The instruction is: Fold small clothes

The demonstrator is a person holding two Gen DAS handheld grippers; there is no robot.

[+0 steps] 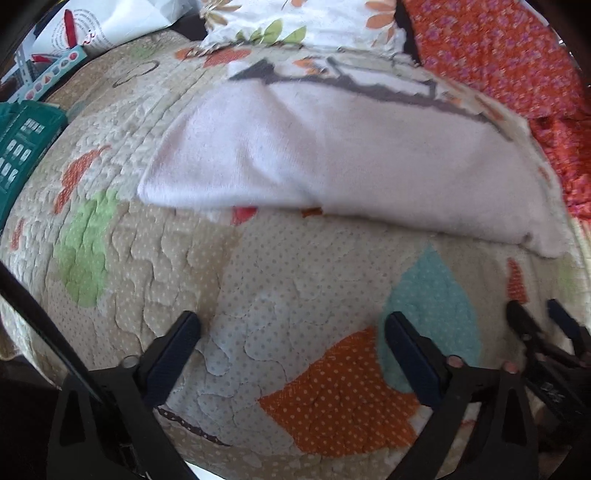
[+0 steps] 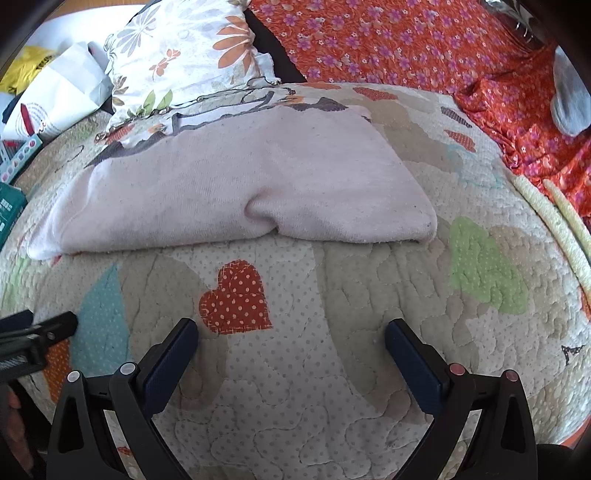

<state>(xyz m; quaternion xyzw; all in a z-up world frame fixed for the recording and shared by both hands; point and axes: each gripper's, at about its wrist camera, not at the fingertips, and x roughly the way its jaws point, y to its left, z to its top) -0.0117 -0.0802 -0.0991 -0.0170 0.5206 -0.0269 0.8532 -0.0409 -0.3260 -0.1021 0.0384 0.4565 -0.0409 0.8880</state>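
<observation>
Left wrist view: both grippers open over the quilt

Left wrist view shows the left gripper [image 1: 291,332] with jaws spread wide and nothing between them, above the beige quilted patchwork bedspread [image 1: 280,280]. The right gripper [image 2: 291,338] likewise stands open and empty near a red dotted heart patch [image 2: 236,299]. Beyond both lies the folded pale pink knit garment [image 2: 236,184], flat on the bedspread, with a floral white pillow [image 2: 184,55] behind it.

White paper bag [image 1: 92,27] with red print: I see curved lines of small text, too blurred to read.
Teal cardboard box [image 1: 22,144]: white marks, illegible to me.
</observation>
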